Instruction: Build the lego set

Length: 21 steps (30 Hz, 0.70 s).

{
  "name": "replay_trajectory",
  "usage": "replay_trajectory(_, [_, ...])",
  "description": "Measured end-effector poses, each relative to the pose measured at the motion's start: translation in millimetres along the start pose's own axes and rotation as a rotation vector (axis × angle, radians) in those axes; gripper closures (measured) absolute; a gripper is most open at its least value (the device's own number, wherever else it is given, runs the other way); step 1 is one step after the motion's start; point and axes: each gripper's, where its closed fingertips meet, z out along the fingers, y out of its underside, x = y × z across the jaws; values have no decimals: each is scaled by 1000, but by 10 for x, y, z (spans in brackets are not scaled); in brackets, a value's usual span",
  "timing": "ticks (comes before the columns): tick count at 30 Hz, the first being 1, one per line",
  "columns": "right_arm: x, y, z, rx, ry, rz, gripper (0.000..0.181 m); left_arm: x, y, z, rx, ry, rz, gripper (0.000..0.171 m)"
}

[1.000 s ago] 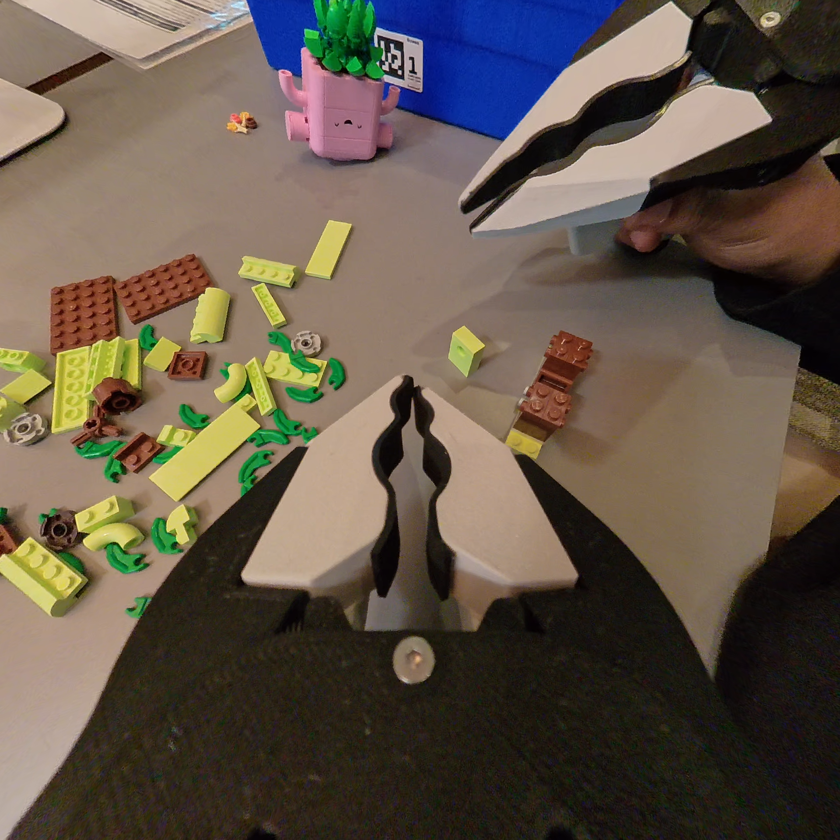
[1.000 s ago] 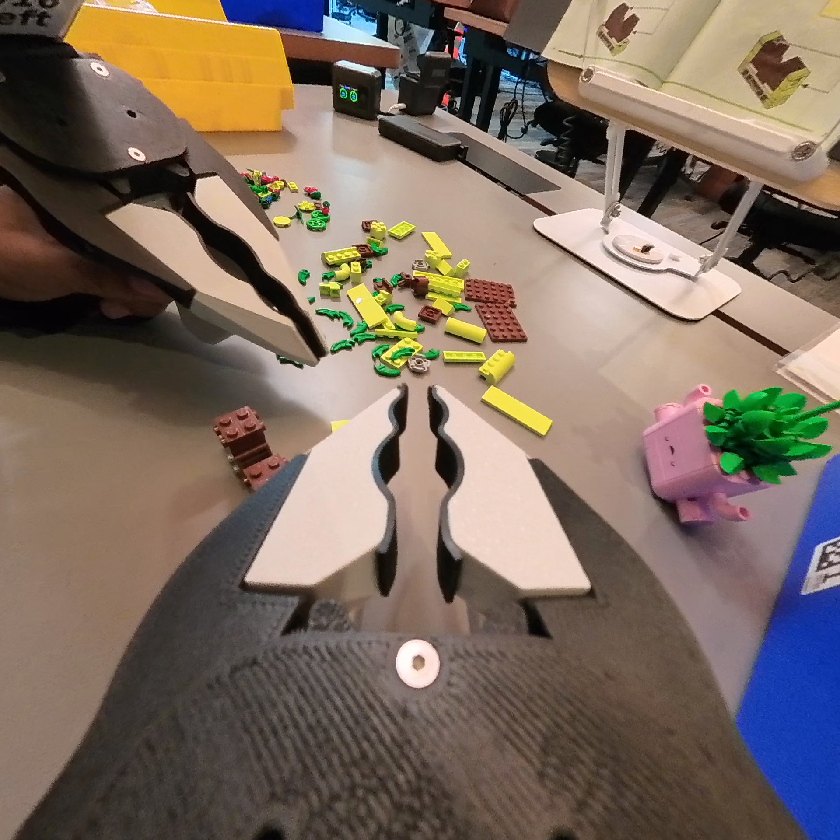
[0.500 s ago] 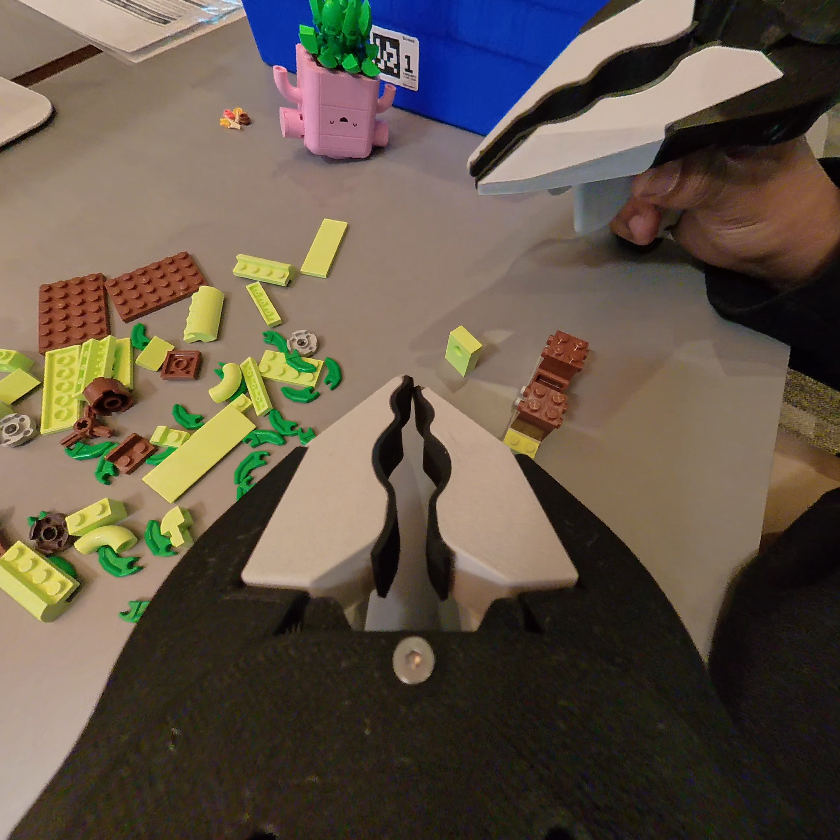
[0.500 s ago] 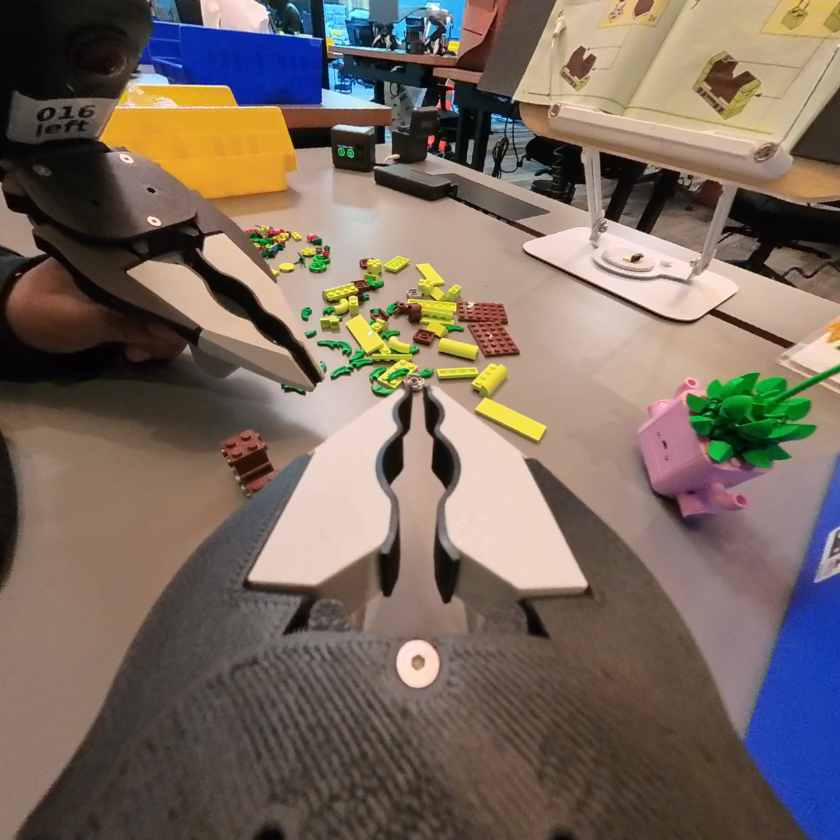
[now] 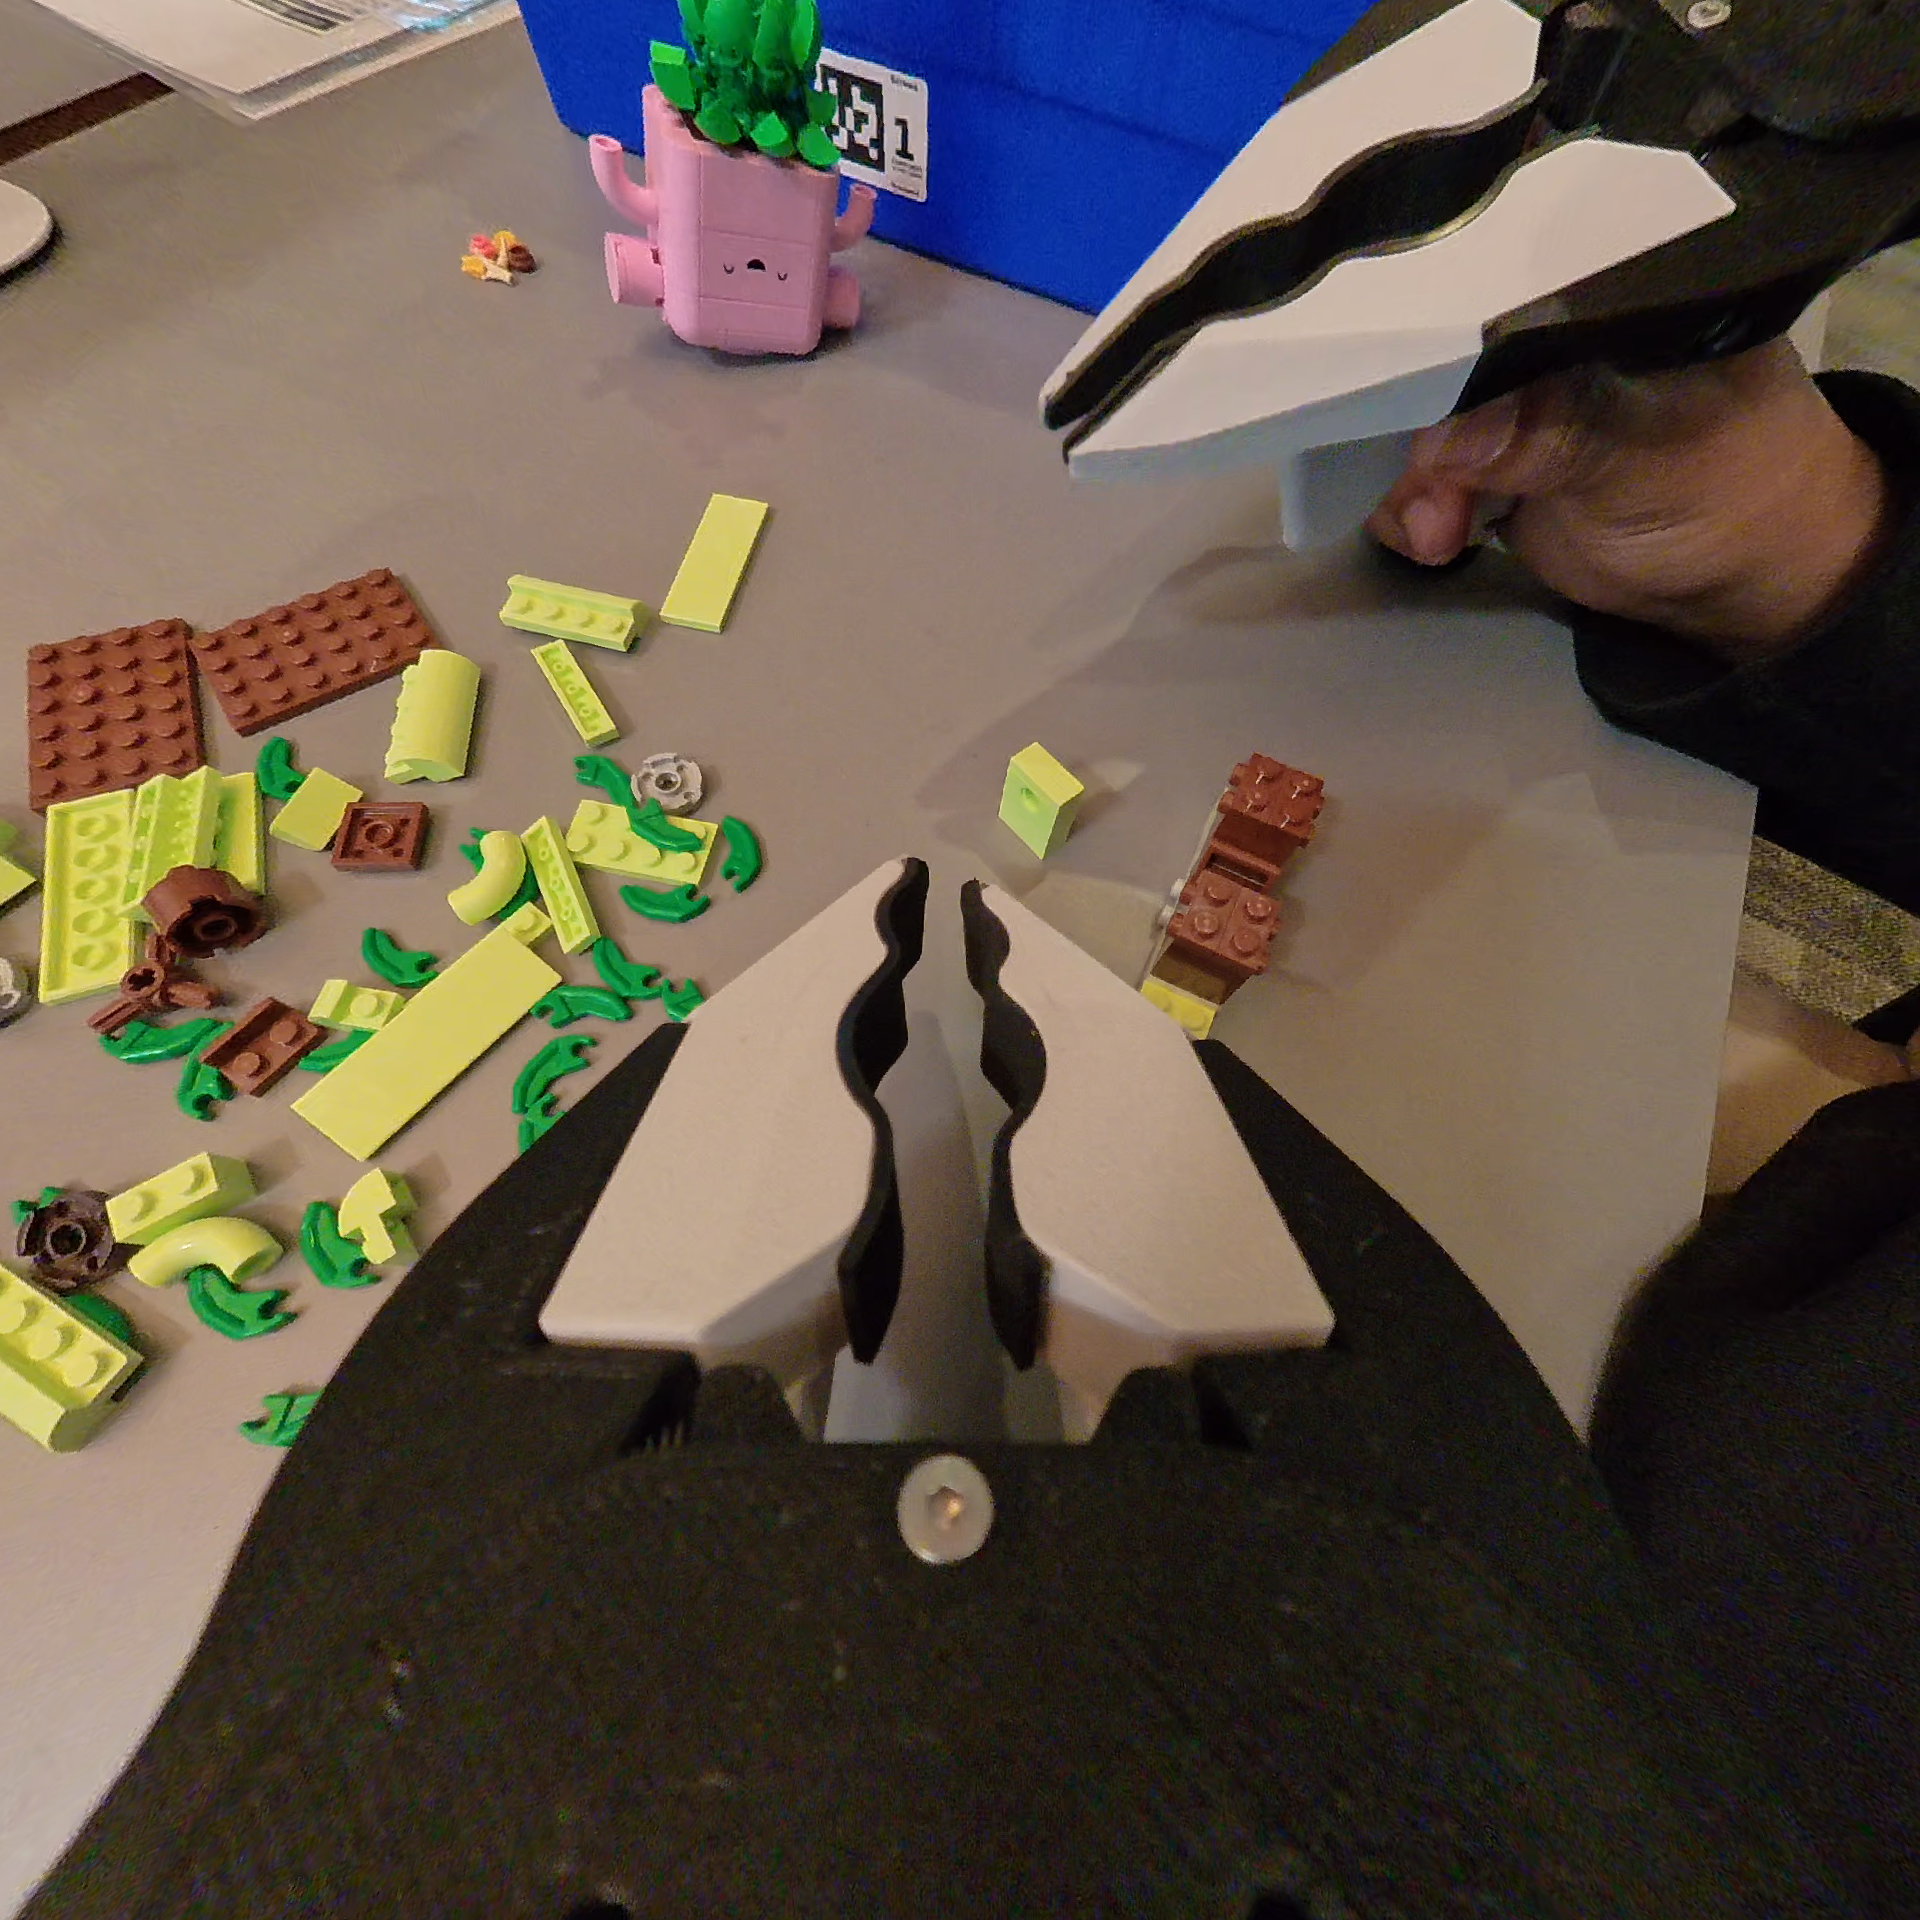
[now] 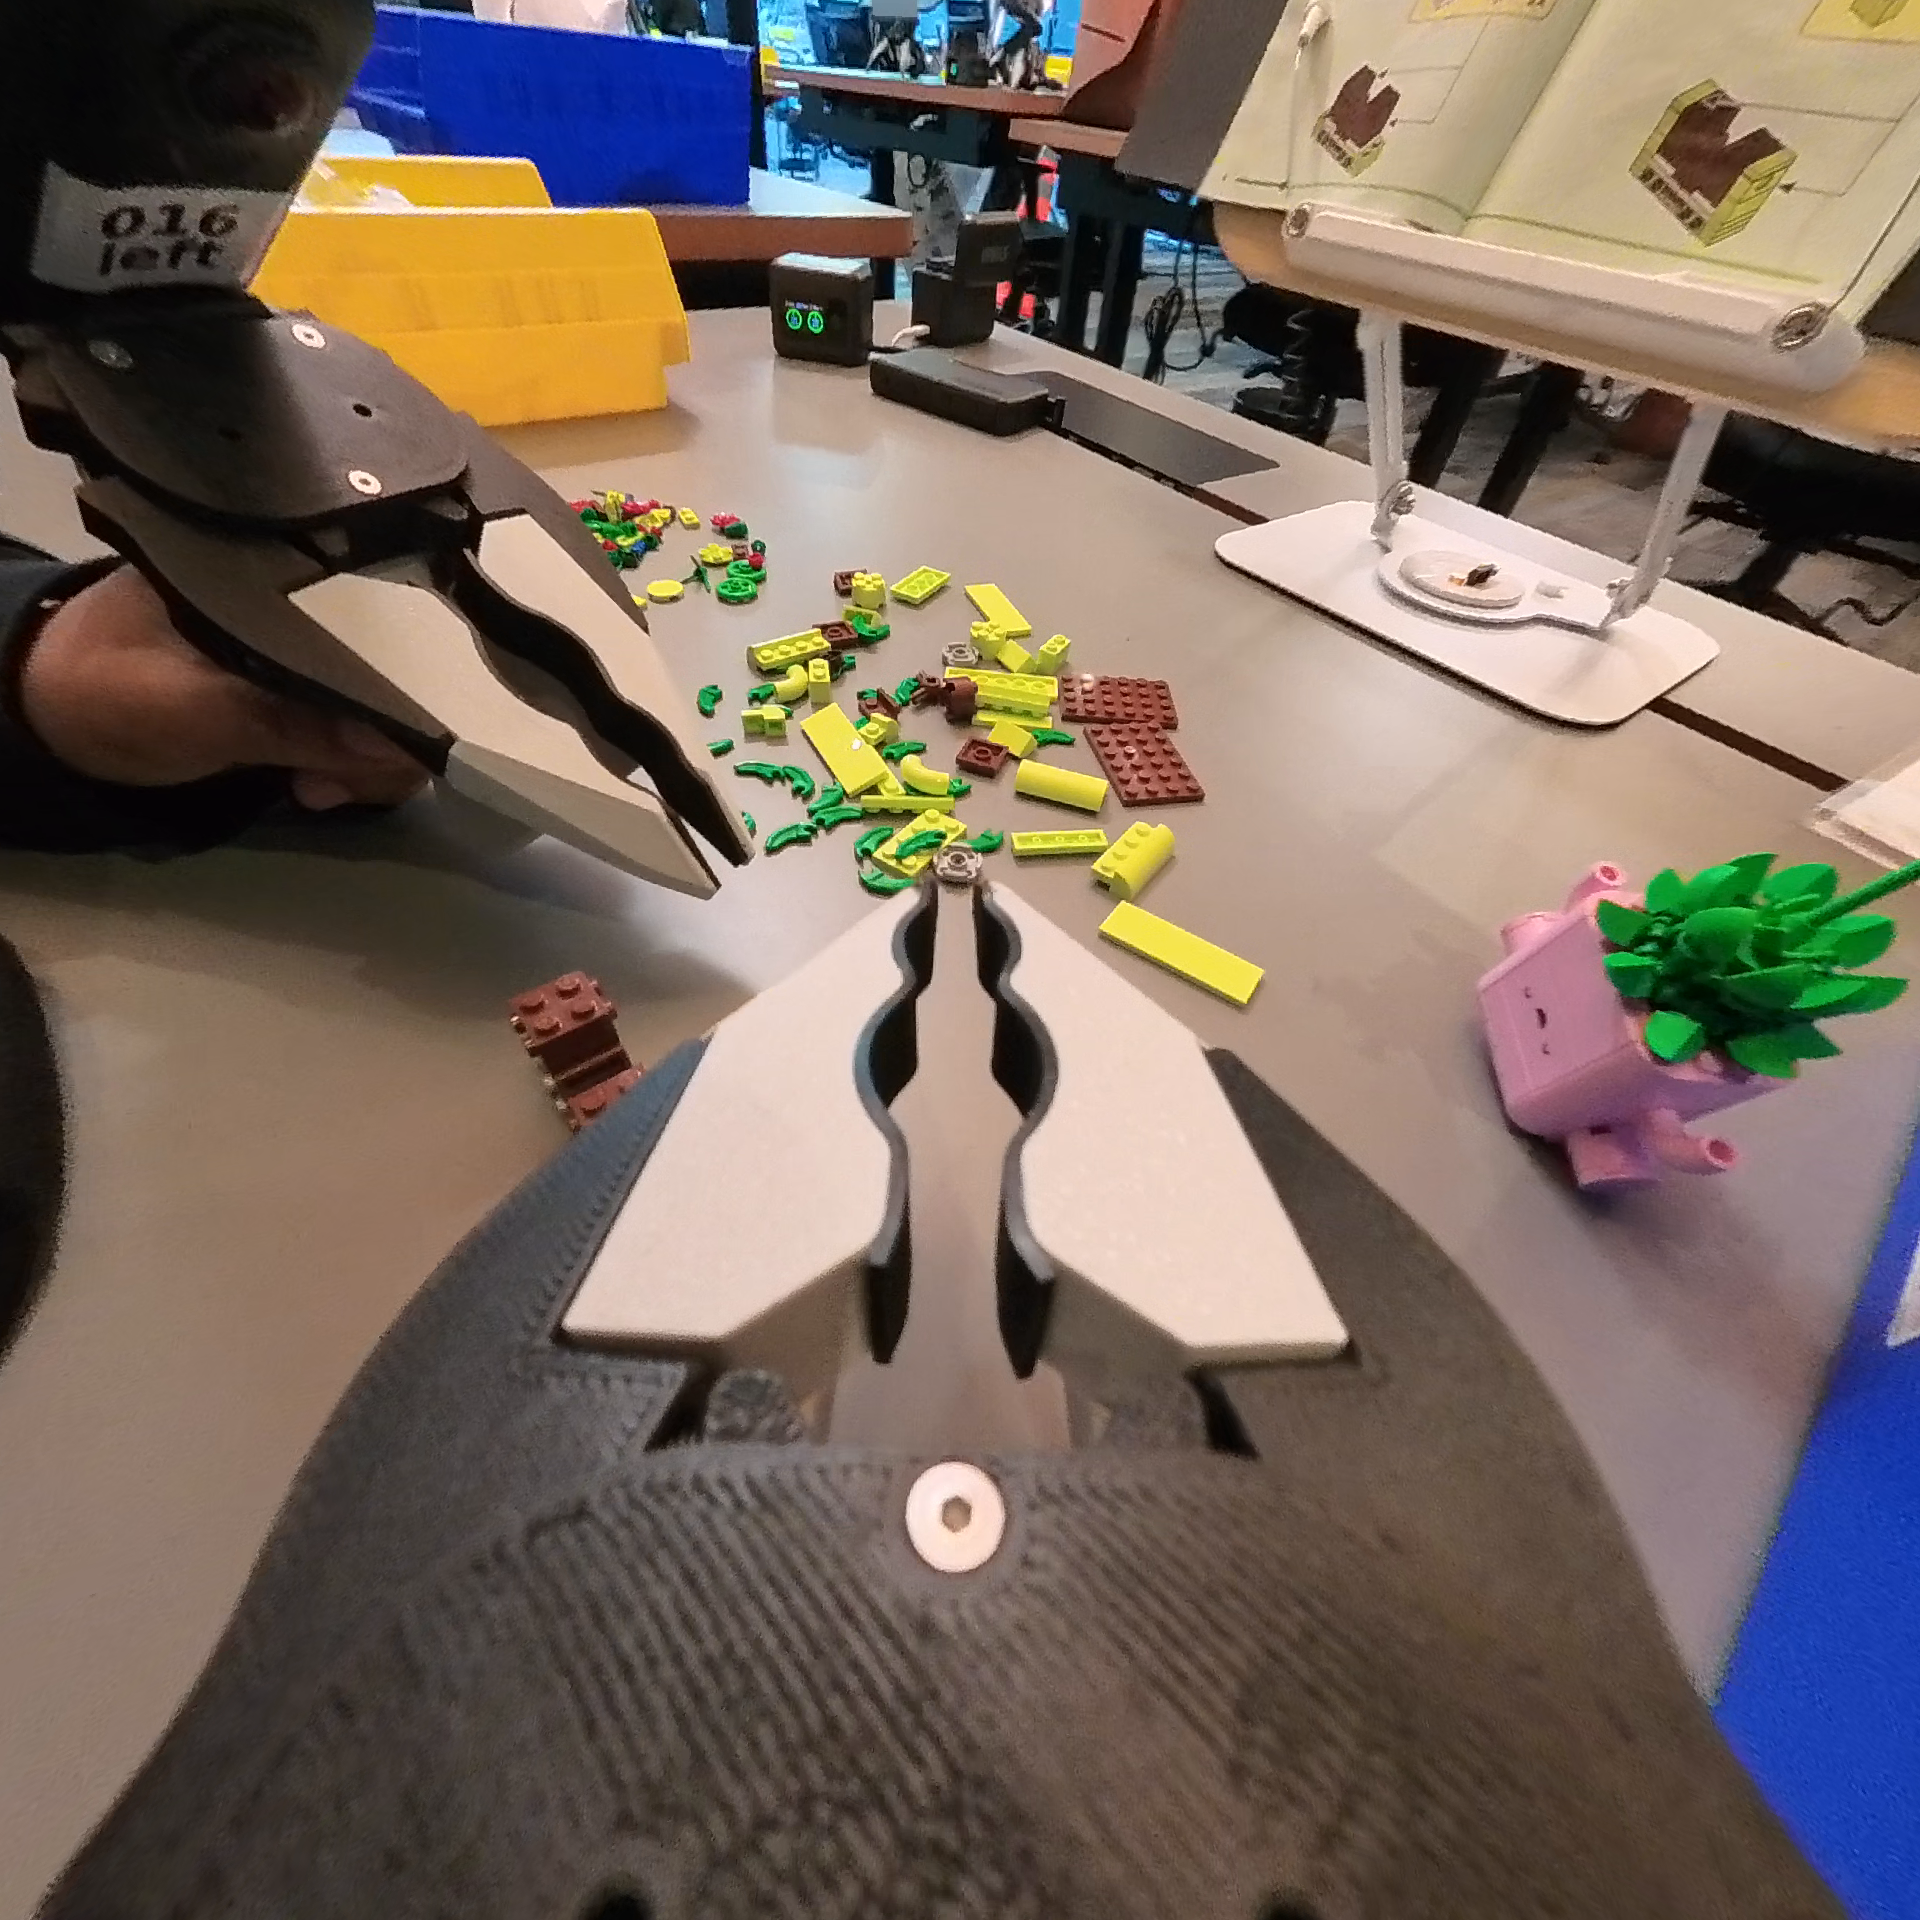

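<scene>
Hovering above the grey table (image 5: 1039, 540), the left gripper (image 5: 940, 878) has its jaws a narrow slit apart and holds nothing. The right gripper (image 6: 954, 896) is likewise slightly parted and empty, tips aimed at the loose brick pile (image 6: 935, 738). Each tool is gripped from below by a hand (image 5: 1662, 520), fingers curled round the handle. The brown-and-lime partial build (image 5: 1236, 894) lies on the table just right of the left gripper's tips, long axis running away from the camera. A lime brick (image 5: 1039, 798) sits beside it.
</scene>
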Motion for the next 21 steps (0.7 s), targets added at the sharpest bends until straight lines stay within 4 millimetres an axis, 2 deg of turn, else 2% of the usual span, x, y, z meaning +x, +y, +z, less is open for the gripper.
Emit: replay_trajectory(21, [13,-16,-14,13,-4,13,175,39,9,5,-7,21,16,160])
